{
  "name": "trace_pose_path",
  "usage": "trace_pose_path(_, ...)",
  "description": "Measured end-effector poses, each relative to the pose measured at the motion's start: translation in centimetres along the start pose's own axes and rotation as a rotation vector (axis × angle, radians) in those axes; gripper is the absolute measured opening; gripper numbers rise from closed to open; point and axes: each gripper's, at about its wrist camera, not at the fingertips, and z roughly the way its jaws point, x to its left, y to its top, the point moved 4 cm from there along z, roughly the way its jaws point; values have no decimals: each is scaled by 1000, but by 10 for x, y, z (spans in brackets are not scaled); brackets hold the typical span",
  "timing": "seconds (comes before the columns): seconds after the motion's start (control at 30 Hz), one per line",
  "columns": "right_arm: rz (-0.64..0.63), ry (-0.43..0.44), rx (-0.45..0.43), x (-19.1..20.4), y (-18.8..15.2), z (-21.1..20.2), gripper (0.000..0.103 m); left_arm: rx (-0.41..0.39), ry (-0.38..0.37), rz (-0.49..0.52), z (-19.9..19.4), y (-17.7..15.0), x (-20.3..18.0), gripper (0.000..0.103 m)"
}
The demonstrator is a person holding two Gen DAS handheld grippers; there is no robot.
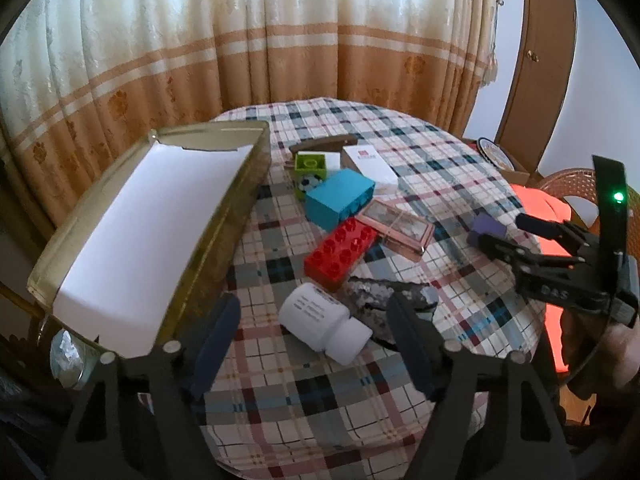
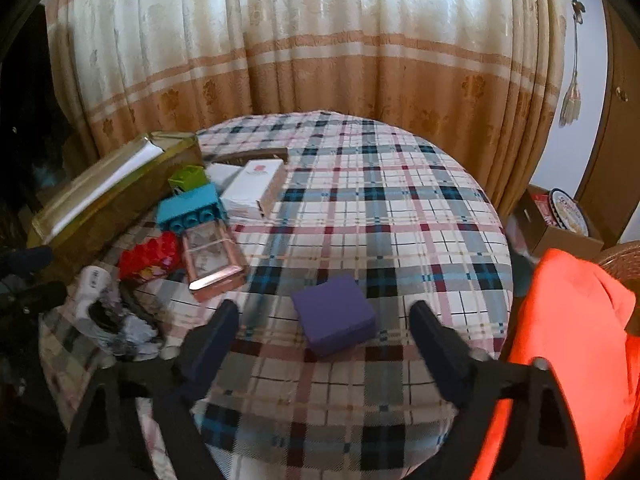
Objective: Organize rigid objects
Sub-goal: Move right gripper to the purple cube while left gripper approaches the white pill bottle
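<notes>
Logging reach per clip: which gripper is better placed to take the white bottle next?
Left. The left gripper frames the white bottle between open fingers; the right gripper faces the purple block.

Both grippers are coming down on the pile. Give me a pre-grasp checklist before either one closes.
1. left gripper open: ok, nothing pressed between its fingers.
2. white bottle lined up between the left fingers: ok, it lies on its side in the gap.
3. Bottle free of neighbours: not ok, the sequined item lies against it and the red brick is close.
4. right gripper open: ok.
5. purple box centred and apart from the pile: ok.
6. gold tray has room: ok, its white floor is bare.
</notes>
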Motion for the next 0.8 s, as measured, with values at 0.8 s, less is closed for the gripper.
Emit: trace_pose_path(0.8,-40,-13,-23,-4,-7,19,51,113,-16,-19,40,-11,2,56)
